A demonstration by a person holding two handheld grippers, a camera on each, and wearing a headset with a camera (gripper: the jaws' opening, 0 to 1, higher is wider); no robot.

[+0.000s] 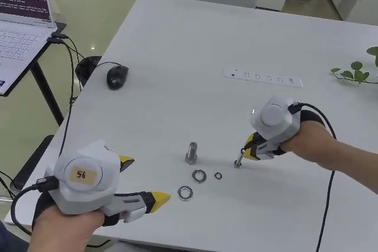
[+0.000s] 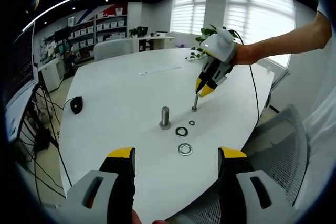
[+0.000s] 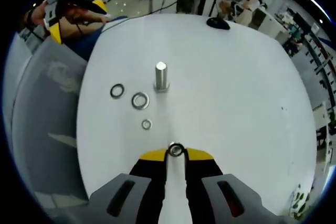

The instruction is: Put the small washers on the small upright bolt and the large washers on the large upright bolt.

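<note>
Jaws of the right gripper (image 3: 176, 153): nearly together, seemingly pinched on the held small washer (image 3: 176, 149) right at the tips. Jaws of the left gripper (image 2: 177, 153): wide apart, nothing between them.

White table (image 1: 177, 57) under both pairs. Large bolt (image 3: 160, 76) upright, well ahead of the right jaws and slightly left of their line, bare of washers. Two large washers (image 3: 140, 100) (image 3: 117, 91) flat on the table, nearer the right jaws than that bolt and off to their left; from the left gripper view, straight ahead of the open jaws. Small bolt (image 1: 238, 161) upright just beneath the right tips, touching or not, cannot tell. Loose small washer (image 3: 146, 124) flat, just ahead and left of the right tips.

Judged mid-placement: first small washer about to go over the small bolt, the other three untouched.

Risks from here: thin ring gripped by its edge, so liable to tilt, catch on the bolt's tip and jam instead of dropping; early release off-centre, and off it rolls; sideways nudge from the tips, and over goes the narrow bolt.
</note>
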